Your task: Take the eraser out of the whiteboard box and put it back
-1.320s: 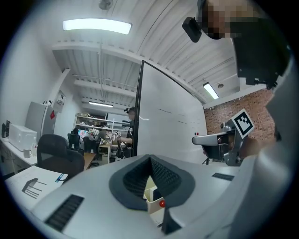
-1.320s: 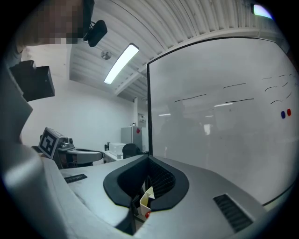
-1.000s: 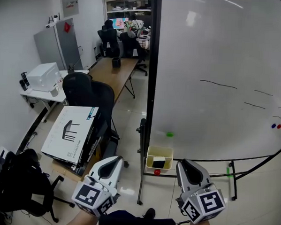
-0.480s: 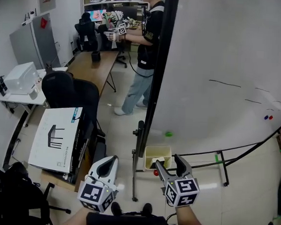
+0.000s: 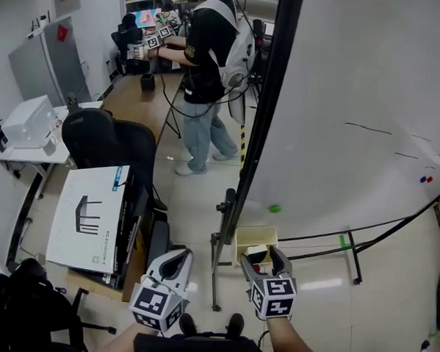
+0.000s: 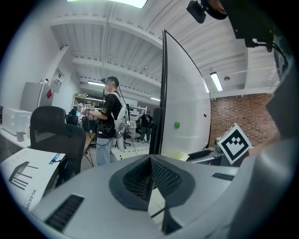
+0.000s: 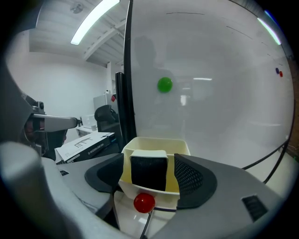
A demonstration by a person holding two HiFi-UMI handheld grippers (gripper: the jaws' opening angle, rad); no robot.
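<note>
1. The right gripper (image 5: 262, 256) is spread as wide as it goes, its jaws having just been opening, and it holds nothing. The left gripper (image 5: 177, 259) hangs low beside it with its jaws closed together, also empty.
2. The eraser (image 7: 148, 170) is in the pale yellow whiteboard box (image 7: 156, 139), standing on edge with its dark felt face toward the right gripper. It lines up with the gap between the jaws, but no pad touches it yet.
3. My first worry is that the box looks about as wide as the spread jaws. If the gripper goes in level, a fingertip may strike the front wall or rim instead of slipping inside. That would shove the box where it hangs at the foot of the whiteboard (image 7: 210, 93).
4. Second, closing too shallow could pinch only the eraser's top edge, and the soft felt may let it twist or drop back on the lift.
5. Third, a jaw left outside the wall would clamp box and eraser together, so the box would come up too.
6. The red ball (image 7: 144, 202) sits at the box front, right under the approach, and a low pass could knock it off.
</note>
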